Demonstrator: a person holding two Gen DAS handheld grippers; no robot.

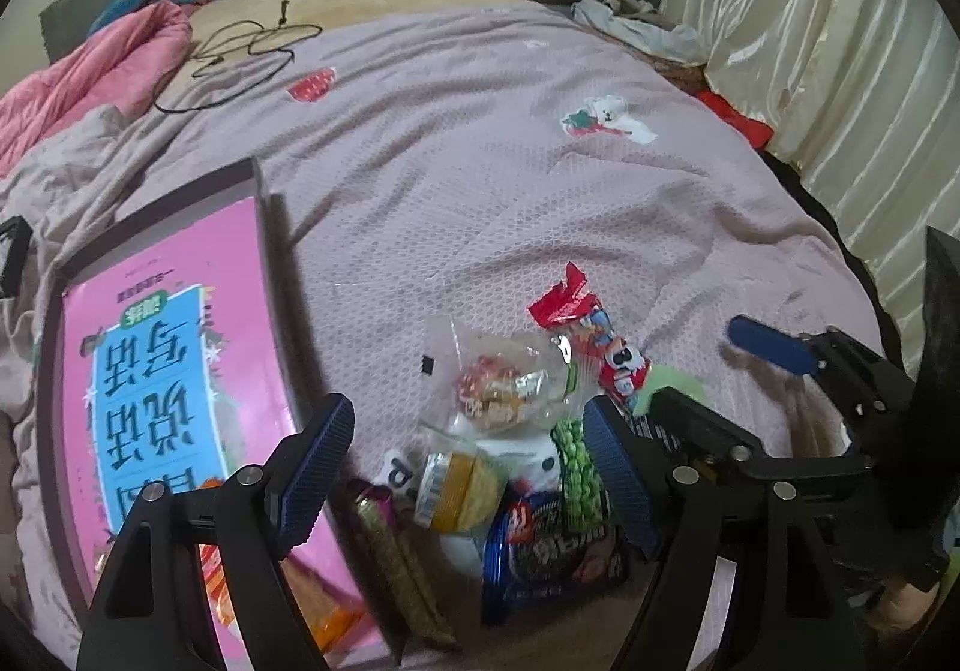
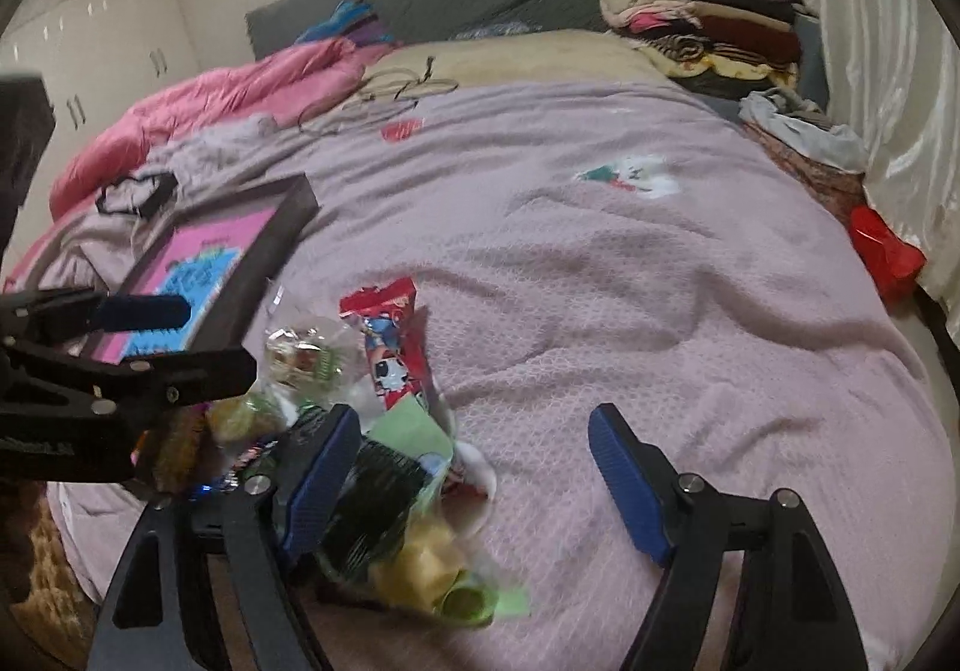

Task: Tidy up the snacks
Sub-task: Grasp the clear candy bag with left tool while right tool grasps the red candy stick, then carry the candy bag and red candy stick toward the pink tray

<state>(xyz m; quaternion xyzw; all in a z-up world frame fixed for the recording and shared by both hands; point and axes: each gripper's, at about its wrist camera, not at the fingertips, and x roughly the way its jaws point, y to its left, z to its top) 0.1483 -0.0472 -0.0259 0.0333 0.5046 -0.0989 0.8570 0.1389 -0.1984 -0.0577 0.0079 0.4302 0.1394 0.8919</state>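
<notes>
Snack pile (image 1: 510, 455): crinkled wrappers, partly hidden under the spread, empty left gripper (image 1: 468, 467). Right gripper (image 2: 474, 467), released, blurred, beside it. Ribbed blue pads (image 1: 315, 467); box (image 1: 180, 347) leftward, cropped.

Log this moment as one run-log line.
left tongs: open over snack pile | right tongs: open, nothing gripped | tray: left of pile, pink book inside | stage: nothing picked yet
</notes>
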